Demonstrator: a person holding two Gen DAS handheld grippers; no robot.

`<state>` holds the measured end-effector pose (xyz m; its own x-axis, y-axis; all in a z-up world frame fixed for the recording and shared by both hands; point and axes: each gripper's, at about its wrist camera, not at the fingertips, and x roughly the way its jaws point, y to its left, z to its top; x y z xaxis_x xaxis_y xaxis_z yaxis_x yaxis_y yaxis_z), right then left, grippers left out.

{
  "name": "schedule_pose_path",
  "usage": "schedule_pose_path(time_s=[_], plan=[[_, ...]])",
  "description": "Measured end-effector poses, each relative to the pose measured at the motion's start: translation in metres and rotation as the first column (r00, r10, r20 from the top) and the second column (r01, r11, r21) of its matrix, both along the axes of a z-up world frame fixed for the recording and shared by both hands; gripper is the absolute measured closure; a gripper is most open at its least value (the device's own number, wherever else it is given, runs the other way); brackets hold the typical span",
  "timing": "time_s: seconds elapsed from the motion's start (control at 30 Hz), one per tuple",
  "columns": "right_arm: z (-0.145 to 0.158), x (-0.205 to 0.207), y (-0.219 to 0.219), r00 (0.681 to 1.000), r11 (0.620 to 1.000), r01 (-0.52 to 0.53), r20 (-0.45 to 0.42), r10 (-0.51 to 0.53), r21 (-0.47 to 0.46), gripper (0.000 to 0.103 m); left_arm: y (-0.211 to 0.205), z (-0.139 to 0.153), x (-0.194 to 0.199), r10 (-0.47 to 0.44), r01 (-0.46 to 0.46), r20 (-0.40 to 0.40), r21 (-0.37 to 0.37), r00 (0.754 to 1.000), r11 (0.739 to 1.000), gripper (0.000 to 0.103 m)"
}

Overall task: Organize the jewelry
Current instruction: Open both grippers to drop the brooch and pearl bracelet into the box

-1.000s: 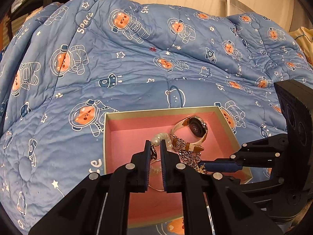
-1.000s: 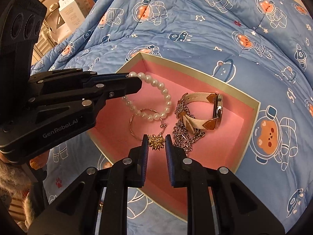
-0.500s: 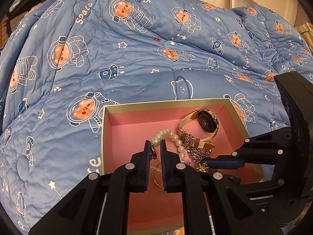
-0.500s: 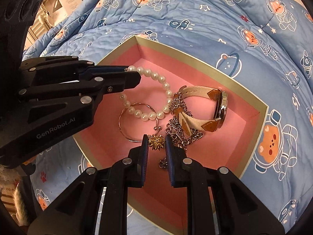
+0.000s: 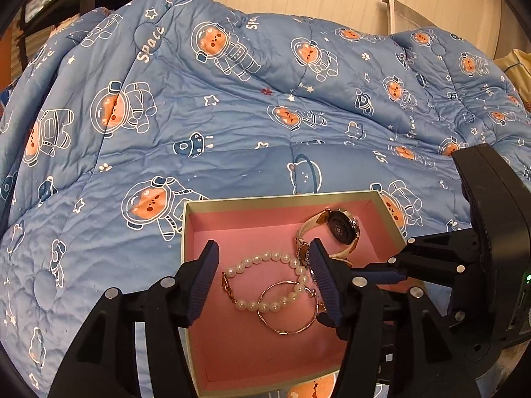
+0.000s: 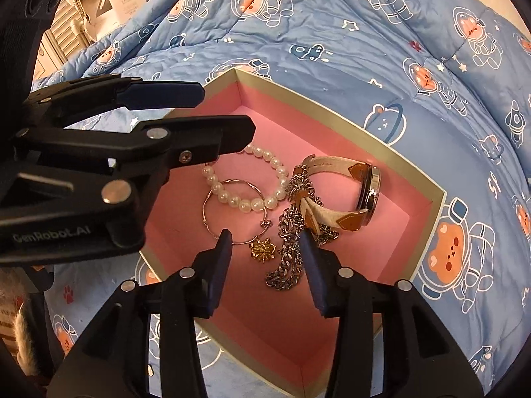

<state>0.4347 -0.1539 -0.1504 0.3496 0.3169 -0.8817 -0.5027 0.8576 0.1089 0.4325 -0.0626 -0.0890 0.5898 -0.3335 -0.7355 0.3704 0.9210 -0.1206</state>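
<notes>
Both jaws are opening and hold nothing now. A second ago the left gripper point(image 5: 264, 273) pinched the pearls point(image 5: 265, 280) and the right gripper point(image 6: 265, 258) pinched the gold charm point(image 6: 263, 249). Both now lie loose in the pink box point(image 6: 428, 229), so they are put away.

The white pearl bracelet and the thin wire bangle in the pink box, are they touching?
Touching. The right wrist view shows the pearl bracelet lying across the bangle; the left wrist view shows the same overlap.

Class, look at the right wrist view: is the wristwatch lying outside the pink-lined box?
No. The wristwatch lies inside the pink-lined box, beside the silver chain.
</notes>
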Motion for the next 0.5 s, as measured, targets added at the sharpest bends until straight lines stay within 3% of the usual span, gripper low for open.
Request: schedule_pose_path(time_s=[0.1, 0.17, 0.3, 0.33, 0.37, 0.5], plan=[[0.004, -0.002, -0.004, 1.0, 0.999, 0.016, -0.003, -0.016, 0.041, 0.056, 0.006, 0.006, -0.006, 0.017, -0.016, 0.019, -0.025, 1.0, 1.0, 0.033], [0.009, -0.006, -0.008, 0.999, 0.998, 0.029, 0.016, -0.03, 0.062, 0.05, 0.012, 0.009, -0.014, 0.049, -0.048, 0.051, -0.033, 0.997, 0.998, 0.013], [0.021, -0.025, -0.012, 0.994, 0.996, 0.048, 0.097, -0.056, 0.082, 0.042, 0.029, 0.009, -0.029, 0.105, -0.101, 0.064, -0.058, 0.992, 0.993, 0.007], [0.024, -0.031, -0.013, 0.991, 0.995, 0.059, 0.119, -0.068, 0.084, 0.029, 0.033, 0.009, -0.034, 0.123, -0.119, 0.07, -0.056, 0.99, 0.991, 0.007], [0.029, -0.037, -0.015, 0.985, 0.994, 0.072, 0.148, -0.083, 0.081, 0.025, 0.035, 0.009, -0.04, 0.129, -0.124, 0.076, -0.059, 0.989, 0.991, 0.007], [0.044, -0.066, -0.017, 0.963, 0.992, 0.079, 0.25, -0.102, 0.101, 0.024, 0.044, 0.007, -0.064, 0.12, -0.116, 0.067, -0.066, 0.991, 0.991, 0.007]])
